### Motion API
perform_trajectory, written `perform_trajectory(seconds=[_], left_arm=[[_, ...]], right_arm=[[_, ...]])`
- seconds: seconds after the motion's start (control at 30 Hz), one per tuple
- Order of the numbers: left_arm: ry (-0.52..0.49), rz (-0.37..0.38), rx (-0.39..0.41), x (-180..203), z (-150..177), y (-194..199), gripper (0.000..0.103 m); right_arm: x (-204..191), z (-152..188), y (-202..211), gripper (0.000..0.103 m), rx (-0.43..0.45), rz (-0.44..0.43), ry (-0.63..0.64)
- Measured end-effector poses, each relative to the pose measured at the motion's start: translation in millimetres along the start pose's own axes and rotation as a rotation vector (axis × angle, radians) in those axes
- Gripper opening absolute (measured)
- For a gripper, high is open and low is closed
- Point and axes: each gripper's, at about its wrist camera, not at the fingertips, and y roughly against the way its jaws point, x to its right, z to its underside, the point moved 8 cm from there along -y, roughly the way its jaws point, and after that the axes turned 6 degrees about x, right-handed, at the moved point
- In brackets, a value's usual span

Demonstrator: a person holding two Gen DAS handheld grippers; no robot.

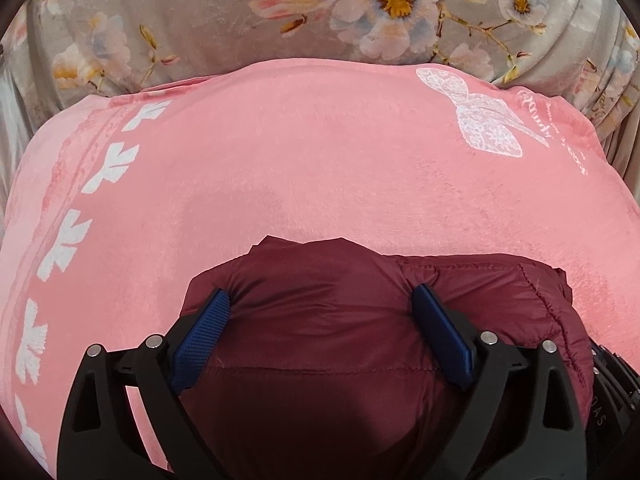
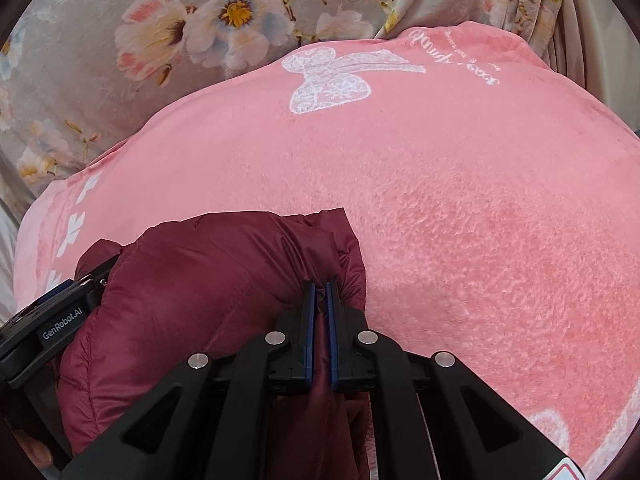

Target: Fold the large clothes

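Observation:
A maroon quilted puffer jacket (image 1: 320, 344) lies bunched on a pink plush blanket (image 1: 280, 160) at the near edge. My left gripper (image 1: 322, 300) is wide open, its blue pads (image 1: 204, 328) pressed against a puffy fold of the jacket on both sides. My right gripper (image 2: 320, 292) is shut on a thin pinch of the jacket (image 2: 180, 312) fabric at its right edge. The left gripper's black body (image 2: 52, 328) shows at the left of the right wrist view, against the jacket.
The pink blanket (image 2: 460, 220) carries a white bow print (image 2: 332, 80) and a white leaf border (image 1: 64, 240). Behind it lies grey floral bedding (image 1: 280, 20). Folds of cloth hang at the far right (image 2: 532, 12).

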Motion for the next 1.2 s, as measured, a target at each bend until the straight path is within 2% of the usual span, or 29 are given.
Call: perform_trajectory(seconds=[0.4, 0.53, 0.57, 0.63, 0.67, 0.7, 0.73, 0.9, 0.93, 0.97, 1.0, 1.07, 1.13, 1.2], left_arm=[[-0.027, -0.037, 0.023, 2.4, 2.6, -2.2, 0.092], [-0.025, -0.014, 0.000, 0.8, 1.6, 0.5, 0.092], [-0.016, 0.015, -0.014, -3.7, 2.0, 8.7, 0.092], [0.029, 0.062, -0.037, -13.5, 5.0, 24.5, 0.092], [0.067, 0.109, -0.056, -19.5, 8.9, 37.2, 0.092], [0.095, 0.155, -0.073, -24.6, 14.1, 50.8, 0.092], [0.103, 0.175, -0.079, -26.7, 18.1, 58.7, 0.092], [0.086, 0.204, -0.122, -34.6, 58.4, 98.6, 0.092], [0.076, 0.199, -0.131, -33.3, 66.0, 101.3, 0.092], [0.062, 0.191, -0.145, -31.0, 75.2, 102.3, 0.092], [0.049, 0.178, -0.160, -29.2, 83.9, 101.3, 0.092], [0.036, 0.145, -0.166, -29.8, 94.6, 100.9, 0.092], [0.039, 0.139, -0.164, -31.9, 101.0, 103.2, 0.093], [0.058, 0.150, -0.172, -33.0, 105.8, 102.3, 0.093]], right_arm=[[-0.4, 1.5, -3.7, 0.005, 0.002, -0.006, -0.004], [5.6, -0.2, 2.6, 0.008, -0.035, -0.083, -0.056], [8.8, -0.3, 14.5, 0.012, -0.051, -0.115, -0.083], [13.8, 0.9, 43.4, 0.027, -0.039, -0.183, -0.116], [15.4, 3.9, 54.9, 0.046, -0.038, -0.204, -0.114], [16.7, 8.7, 65.2, 0.058, -0.043, -0.217, -0.103], [17.5, 17.7, 75.8, 0.059, -0.056, -0.224, -0.083], [1.6, 65.4, 93.9, 0.059, -0.147, -0.327, -0.063], [-2.8, 72.2, 93.7, 0.059, -0.140, -0.316, -0.042], [-5.9, 74.3, 94.7, 0.049, -0.113, -0.290, -0.004], [-7.8, 73.0, 98.9, 0.030, -0.089, -0.282, 0.009], [-6.3, 65.7, 112.9, 0.018, -0.044, -0.291, -0.011], [-2.5, 61.5, 123.9, 0.013, -0.017, -0.280, -0.008], [2.9, 72.0, 109.9, 0.012, -0.060, -0.246, -0.009]])
